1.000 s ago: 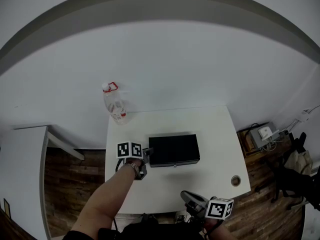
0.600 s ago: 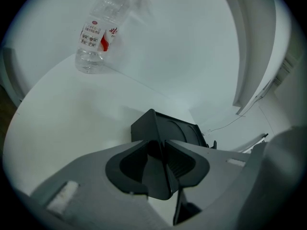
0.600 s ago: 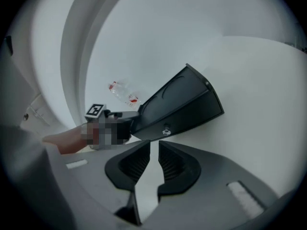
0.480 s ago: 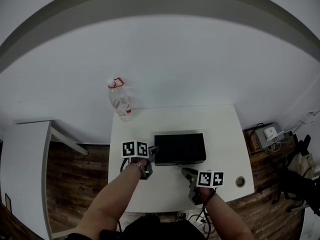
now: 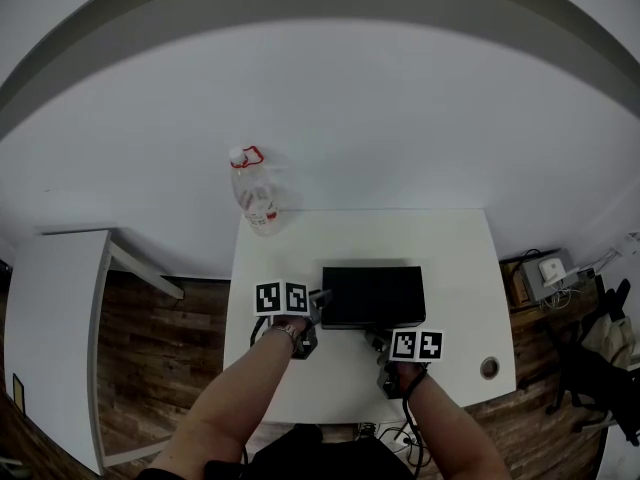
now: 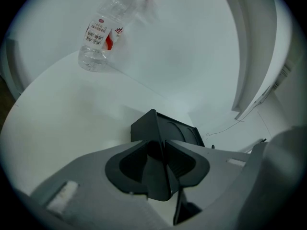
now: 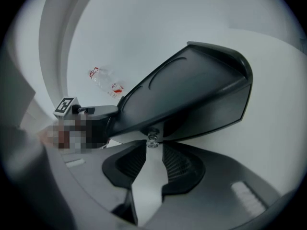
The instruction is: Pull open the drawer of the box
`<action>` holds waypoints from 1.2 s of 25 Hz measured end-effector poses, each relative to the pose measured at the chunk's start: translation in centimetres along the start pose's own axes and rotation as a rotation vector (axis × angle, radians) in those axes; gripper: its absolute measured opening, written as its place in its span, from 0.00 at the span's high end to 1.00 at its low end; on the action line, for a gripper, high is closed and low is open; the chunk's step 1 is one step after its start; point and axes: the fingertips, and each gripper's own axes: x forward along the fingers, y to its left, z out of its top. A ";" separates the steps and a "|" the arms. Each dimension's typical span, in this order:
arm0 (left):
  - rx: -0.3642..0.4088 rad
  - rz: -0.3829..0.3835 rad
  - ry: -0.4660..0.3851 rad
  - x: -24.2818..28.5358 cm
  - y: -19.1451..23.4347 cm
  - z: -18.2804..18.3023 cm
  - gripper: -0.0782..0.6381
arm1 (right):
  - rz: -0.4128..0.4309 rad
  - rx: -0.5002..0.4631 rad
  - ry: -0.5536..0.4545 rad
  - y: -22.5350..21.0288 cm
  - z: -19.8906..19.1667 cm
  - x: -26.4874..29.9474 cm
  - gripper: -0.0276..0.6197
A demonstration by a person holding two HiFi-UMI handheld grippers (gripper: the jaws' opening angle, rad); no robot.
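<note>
A black box [image 5: 372,293] lies in the middle of the white table [image 5: 450,258]. My left gripper [image 5: 318,303] is at the box's left end. In the left gripper view the jaws stand wide, and a corner of the box [image 6: 177,131] sits between the left gripper's [image 6: 156,150] pads. My right gripper [image 5: 383,340] is at the box's front face. Its jaws are opening, and the drawer's small metal knob [image 7: 152,139] sits just between the right gripper's [image 7: 153,148] fingertips with a gap on each side. The drawer looks closed.
A clear plastic bottle [image 5: 258,193] with a red cap ring stands at the table's far left corner, by the white wall. A round cable hole [image 5: 489,368] is near the front right corner. A second white surface [image 5: 50,338] stands to the left, across wooden floor.
My right gripper has come up from the table's front edge to the box's front face. The left gripper has stayed at the box's left end.
</note>
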 end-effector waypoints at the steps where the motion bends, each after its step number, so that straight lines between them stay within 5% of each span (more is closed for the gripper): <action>1: -0.001 -0.001 -0.001 0.0 0.0 0.0 0.72 | -0.001 0.005 -0.002 0.0 0.1 0.1 0.79; 30: -0.002 0.009 -0.012 0.0 0.2 0.0 0.71 | 0.009 -0.062 -0.005 0.5 -0.4 0.1 0.85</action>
